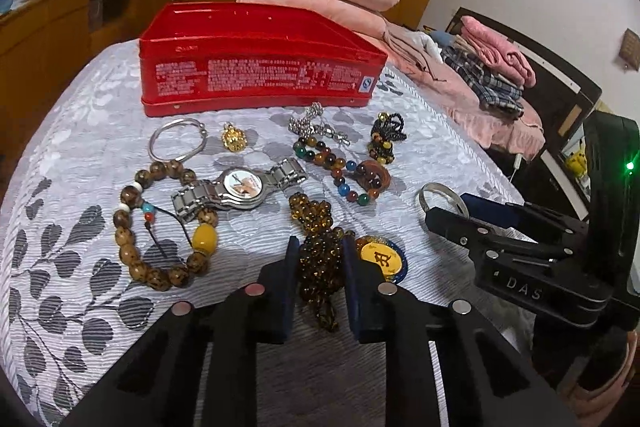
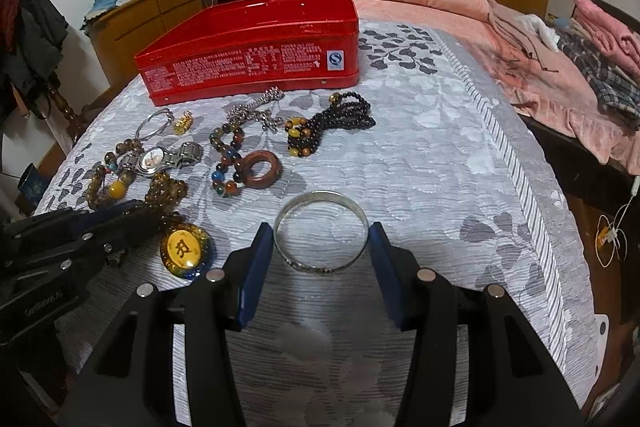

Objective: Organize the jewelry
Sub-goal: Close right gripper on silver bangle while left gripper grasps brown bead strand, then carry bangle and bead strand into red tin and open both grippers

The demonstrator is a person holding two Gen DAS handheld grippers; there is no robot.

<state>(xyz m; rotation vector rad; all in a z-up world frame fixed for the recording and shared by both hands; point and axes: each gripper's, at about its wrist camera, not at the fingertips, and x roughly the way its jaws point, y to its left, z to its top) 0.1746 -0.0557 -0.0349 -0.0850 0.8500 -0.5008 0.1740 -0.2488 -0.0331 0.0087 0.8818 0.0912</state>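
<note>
Straddling the amber beads [image 1: 318, 259] on the bedspread [image 1: 80, 155], your left gripper [image 1: 319, 251] is pinching them; your right gripper [image 2: 320, 239] is bracketing the bangle [image 2: 320, 241], fingers spread, touch unclear; tin [image 2: 256, 43] behind.

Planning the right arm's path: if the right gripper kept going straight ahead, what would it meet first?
The right gripper already brackets the plain silver bangle, so that comes first. Beyond it lie the brown wooden ring and, probably, the red tin box.
</note>
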